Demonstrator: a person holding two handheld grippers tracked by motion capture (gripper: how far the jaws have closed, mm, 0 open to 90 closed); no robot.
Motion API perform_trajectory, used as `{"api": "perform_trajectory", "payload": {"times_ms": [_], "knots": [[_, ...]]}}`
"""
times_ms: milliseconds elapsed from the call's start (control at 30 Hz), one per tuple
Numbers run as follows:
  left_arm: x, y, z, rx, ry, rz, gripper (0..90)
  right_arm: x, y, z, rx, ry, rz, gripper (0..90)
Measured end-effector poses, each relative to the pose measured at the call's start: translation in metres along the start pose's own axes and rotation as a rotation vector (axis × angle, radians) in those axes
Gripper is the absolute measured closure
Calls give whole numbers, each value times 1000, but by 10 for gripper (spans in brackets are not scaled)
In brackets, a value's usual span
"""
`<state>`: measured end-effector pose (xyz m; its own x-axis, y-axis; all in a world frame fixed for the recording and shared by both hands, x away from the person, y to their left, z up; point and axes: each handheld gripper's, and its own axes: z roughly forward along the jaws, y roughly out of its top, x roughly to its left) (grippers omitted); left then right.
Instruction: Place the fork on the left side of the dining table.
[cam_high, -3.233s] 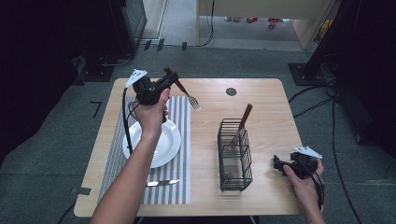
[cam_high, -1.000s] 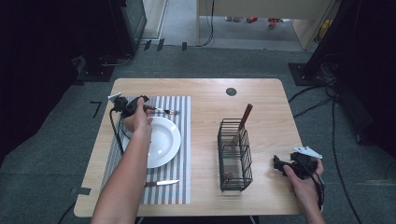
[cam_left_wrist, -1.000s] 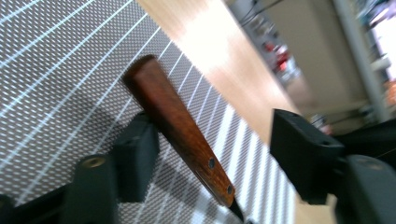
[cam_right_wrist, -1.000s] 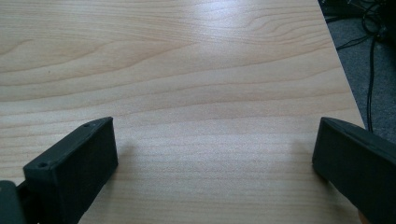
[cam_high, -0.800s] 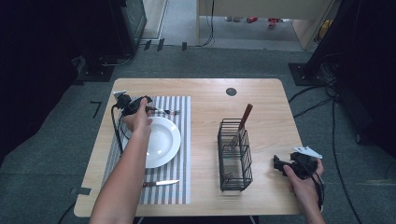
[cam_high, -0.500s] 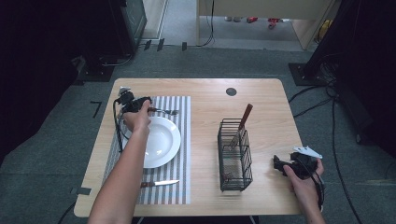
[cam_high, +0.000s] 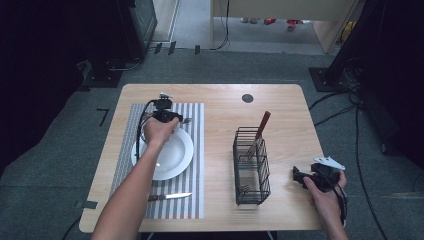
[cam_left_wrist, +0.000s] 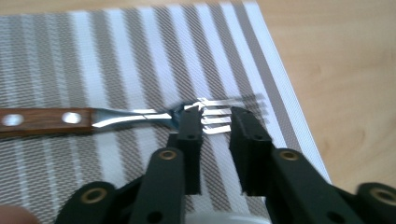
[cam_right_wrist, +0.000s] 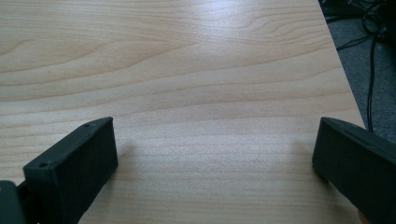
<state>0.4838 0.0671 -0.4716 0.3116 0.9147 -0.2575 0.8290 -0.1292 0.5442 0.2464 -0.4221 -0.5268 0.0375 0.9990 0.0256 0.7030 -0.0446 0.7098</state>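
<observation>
Striped grey and white, the mat (cam_high: 195, 150) lies on the left half of the wooden surface (cam_high: 280, 115), with a white plate (cam_high: 175, 155) on it and a knife (cam_high: 170, 196) just in front of the plate. The left claw (cam_high: 167, 116) is held low over the mat's far part, beyond the plate; in the left gripper view its jaws stand a little apart over the tines of a fork (cam_left_wrist: 140, 116), which lies flat on the mat, its wooden handle pointing to that view's left. Whether the jaws touch the fork, I cannot tell. Right of the mat stands a black wire basket (cam_high: 251, 167) with a brown-handled utensil (cam_high: 262, 126) leaning out of its far end. Near the front right corner, the right claw (cam_high: 300, 177) rests low, and the right gripper view shows its jaws wide apart over bare wood.
</observation>
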Motion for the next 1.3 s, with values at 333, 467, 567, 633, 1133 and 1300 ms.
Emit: {"api": "perform_trajectory", "payload": {"times_ms": [333,467,567,633,1133,1300], "knots": [[-19,-1,21,171,39,124,824,0,0,0,0,0,0,0],[-20,2,24,152,41,107,809,0,0,0,0,0,0,0],[-19,2,25,129,50,96,798,0,0,0,0,1,-1,0],[-18,2,25,118,44,88,792,0,0,0,0,1,-1,0],[-13,-2,24,47,-21,95,554,0,0,0,0,1,-1,0],[-6,-1,12,-4,-53,36,376,0,0,0,0,1,-2,0]]}}
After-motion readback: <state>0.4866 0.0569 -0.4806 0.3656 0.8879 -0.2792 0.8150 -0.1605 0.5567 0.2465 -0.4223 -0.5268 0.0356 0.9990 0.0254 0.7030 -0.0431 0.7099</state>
